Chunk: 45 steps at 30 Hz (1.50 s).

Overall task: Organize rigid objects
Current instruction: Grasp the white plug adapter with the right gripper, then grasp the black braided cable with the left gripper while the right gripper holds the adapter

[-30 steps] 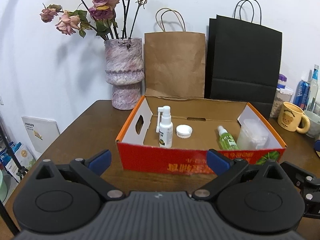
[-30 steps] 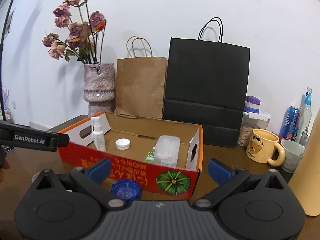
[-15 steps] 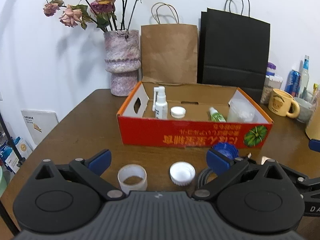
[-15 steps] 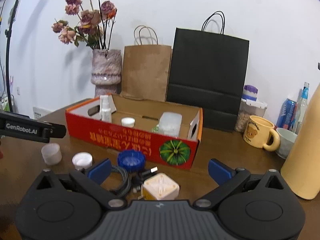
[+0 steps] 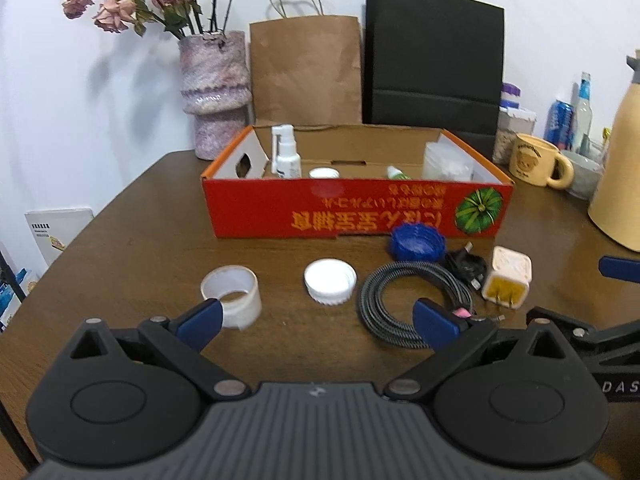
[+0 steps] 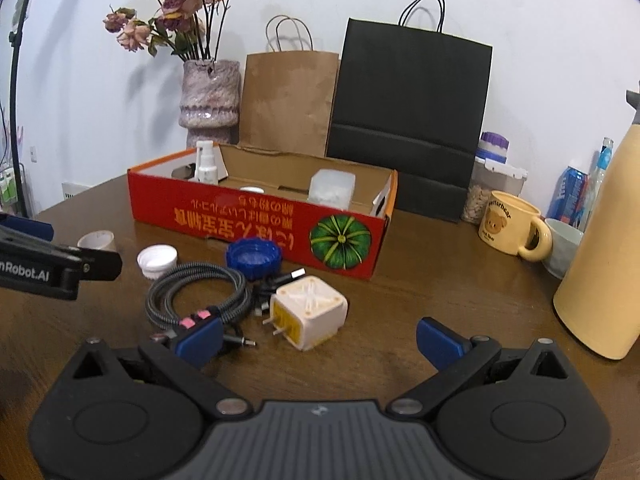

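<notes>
The left gripper (image 5: 316,316) fills the bottom of its view with its fingers (image 5: 198,318) spread wide and holding nothing. The right gripper (image 6: 320,338) is likewise wide apart and empty at the bottom of its own view.

On the brown counter (image 5: 132,240), in the middle of the left view, a row of loose things lies in front of a red cardboard box (image 5: 356,208). From left to right: a roll of clear tape (image 5: 231,293), just beside the left fingertip; a white cap (image 5: 330,281); a coiled braided cable (image 5: 416,304); and a white charger plug (image 5: 508,282) lying on its side. A blue cap (image 5: 417,242) sits close against the front wall of the box, above the cable.

Inside the box, a white spray bottle (image 5: 285,156) stands upright at the left end, and a clear plastic container (image 5: 446,162) stands at the right end.

In the right view the charger plug (image 6: 308,312) lies just above the gap between the fingers, with the cable (image 6: 200,292) to its left.
</notes>
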Each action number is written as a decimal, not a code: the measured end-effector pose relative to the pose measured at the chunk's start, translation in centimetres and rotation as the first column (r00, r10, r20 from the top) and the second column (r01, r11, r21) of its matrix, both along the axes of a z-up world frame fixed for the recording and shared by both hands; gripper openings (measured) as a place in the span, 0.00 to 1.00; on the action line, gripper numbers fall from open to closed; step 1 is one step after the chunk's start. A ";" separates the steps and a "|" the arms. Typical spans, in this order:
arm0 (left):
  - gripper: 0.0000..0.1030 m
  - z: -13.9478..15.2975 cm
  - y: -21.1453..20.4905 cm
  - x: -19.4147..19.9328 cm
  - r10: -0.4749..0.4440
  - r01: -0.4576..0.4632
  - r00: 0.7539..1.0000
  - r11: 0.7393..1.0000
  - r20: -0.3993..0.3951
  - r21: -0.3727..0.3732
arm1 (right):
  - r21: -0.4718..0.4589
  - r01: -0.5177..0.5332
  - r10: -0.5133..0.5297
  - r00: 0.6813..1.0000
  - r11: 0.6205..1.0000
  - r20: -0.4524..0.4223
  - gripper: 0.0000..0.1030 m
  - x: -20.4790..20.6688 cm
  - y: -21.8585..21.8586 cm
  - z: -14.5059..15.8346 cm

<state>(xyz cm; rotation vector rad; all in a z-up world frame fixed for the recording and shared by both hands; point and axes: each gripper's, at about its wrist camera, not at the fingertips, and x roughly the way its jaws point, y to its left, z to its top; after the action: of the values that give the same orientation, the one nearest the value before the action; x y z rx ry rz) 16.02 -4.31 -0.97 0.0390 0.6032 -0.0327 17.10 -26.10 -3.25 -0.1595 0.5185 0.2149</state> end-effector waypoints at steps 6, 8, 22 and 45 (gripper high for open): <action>1.00 -0.9 -0.3 -0.1 -0.026 0.026 0.999 1.000 -0.026 -0.002 | 0.013 0.009 -0.009 1.000 1.000 -0.005 1.00 0.3 -0.4 -0.2; 1.00 -1.0 -0.1 0.1 -0.024 0.024 0.999 1.000 -0.028 -0.009 | 0.021 0.008 -0.008 1.000 1.000 -0.003 1.00 0.6 -0.5 -0.3; 1.00 -1.3 0.9 1.4 0.014 -0.015 0.999 1.000 -0.047 -0.027 | -0.005 -0.019 0.019 1.000 1.000 0.002 0.95 5.0 0.4 -1.5; 1.00 -1.4 1.0 1.9 0.029 -0.030 0.998 0.999 -0.049 -0.020 | 0.061 -0.071 0.075 0.995 0.996 -0.070 0.57 7.7 1.0 -2.1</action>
<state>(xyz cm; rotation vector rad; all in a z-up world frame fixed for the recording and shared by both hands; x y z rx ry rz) 17.93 -3.30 -2.37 0.0089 0.6517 -0.0119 24.79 -25.13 -5.36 -0.1136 0.5783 0.3076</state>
